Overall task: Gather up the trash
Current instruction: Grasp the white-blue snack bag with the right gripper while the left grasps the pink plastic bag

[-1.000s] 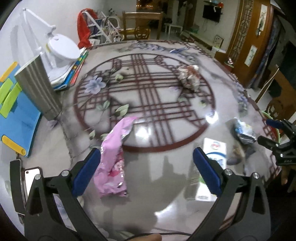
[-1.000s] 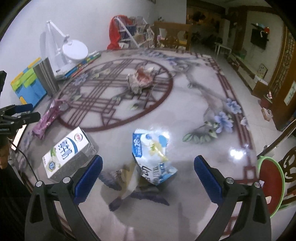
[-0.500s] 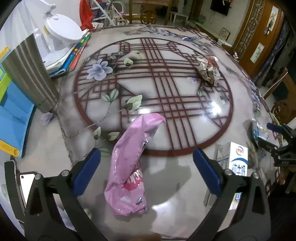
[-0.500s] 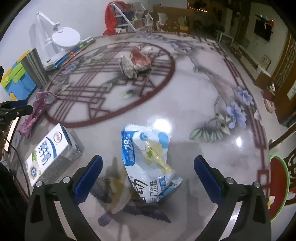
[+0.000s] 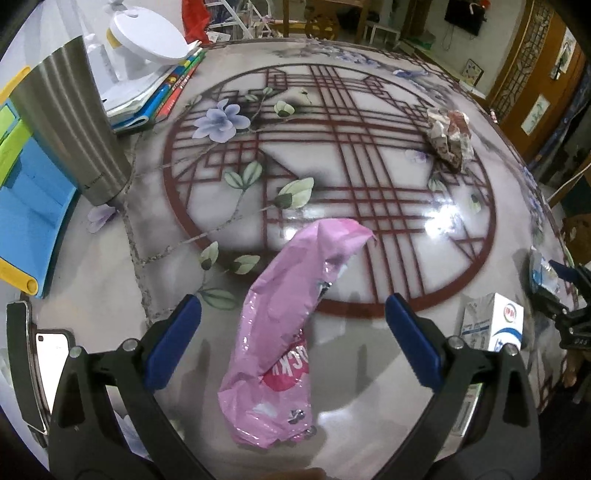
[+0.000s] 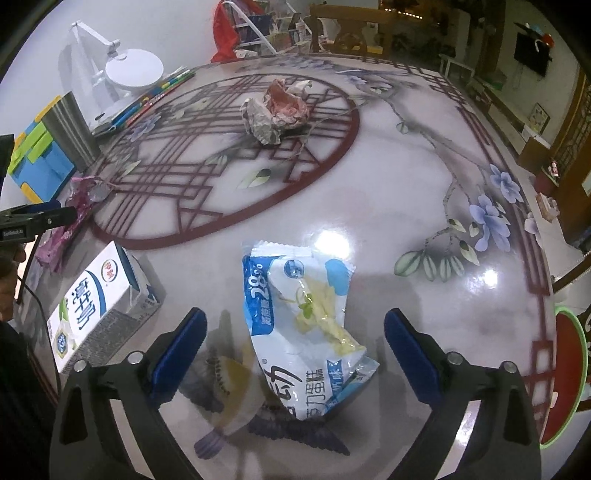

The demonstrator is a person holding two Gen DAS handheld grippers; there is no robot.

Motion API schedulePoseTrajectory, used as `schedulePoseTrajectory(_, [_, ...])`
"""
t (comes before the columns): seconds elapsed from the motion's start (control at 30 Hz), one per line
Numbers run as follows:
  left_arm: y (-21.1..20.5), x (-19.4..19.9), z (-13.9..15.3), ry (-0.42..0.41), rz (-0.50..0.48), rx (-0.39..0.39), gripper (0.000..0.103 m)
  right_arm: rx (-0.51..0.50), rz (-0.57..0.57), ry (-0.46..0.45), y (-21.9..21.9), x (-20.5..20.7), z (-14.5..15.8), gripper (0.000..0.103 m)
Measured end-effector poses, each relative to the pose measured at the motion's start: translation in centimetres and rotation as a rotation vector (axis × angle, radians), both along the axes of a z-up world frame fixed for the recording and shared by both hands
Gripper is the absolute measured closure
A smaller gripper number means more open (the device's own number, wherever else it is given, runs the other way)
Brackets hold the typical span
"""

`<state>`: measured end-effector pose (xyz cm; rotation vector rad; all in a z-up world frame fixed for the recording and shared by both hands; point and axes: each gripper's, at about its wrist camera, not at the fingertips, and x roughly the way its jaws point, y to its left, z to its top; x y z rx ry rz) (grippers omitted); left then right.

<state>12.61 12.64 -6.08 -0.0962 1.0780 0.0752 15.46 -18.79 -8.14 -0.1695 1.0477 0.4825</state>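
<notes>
the left gripper (image 5: pixel 293 321) is held wide open over the table (image 5: pixel 388 236), nothing pinched. the pink snack wrapper (image 5: pixel 280 332) is lying flat between its blue pads, touching neither one, near the table's front edge.

the right gripper (image 6: pixel 295 332) is spread wide too; its jaws have just been closing a little. the blue-and-white snack bag (image 6: pixel 306 325) is sat between them, not gripped, also near the front edge.

a milk carton (image 6: pixel 99 299) is laid on its side just left of that bag. a crumpled paper wad (image 6: pixel 277 110) is found further in, on the red lattice circle. a steel tumbler (image 5: pixel 70 129) and a white desk lamp (image 5: pixel 147 33) are parked toward the left edge.
</notes>
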Motion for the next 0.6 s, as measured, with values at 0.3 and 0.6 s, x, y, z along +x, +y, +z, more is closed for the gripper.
schedulePoseTrajectory(0.3, [-1.0, -0.1, -0.7, 0.02, -0.033, 0.012, 0.03, -0.024, 0.023, 0.015, 0.4, -0.2, -0.7, 0.033])
schedulePoseTrajectory(0.6, [-2.3, -0.4, -0.7, 0.025, -0.091, 0.006, 0.074, -0.008, -0.011, 0.022, -0.7, -0.1, -0.4, 0.057])
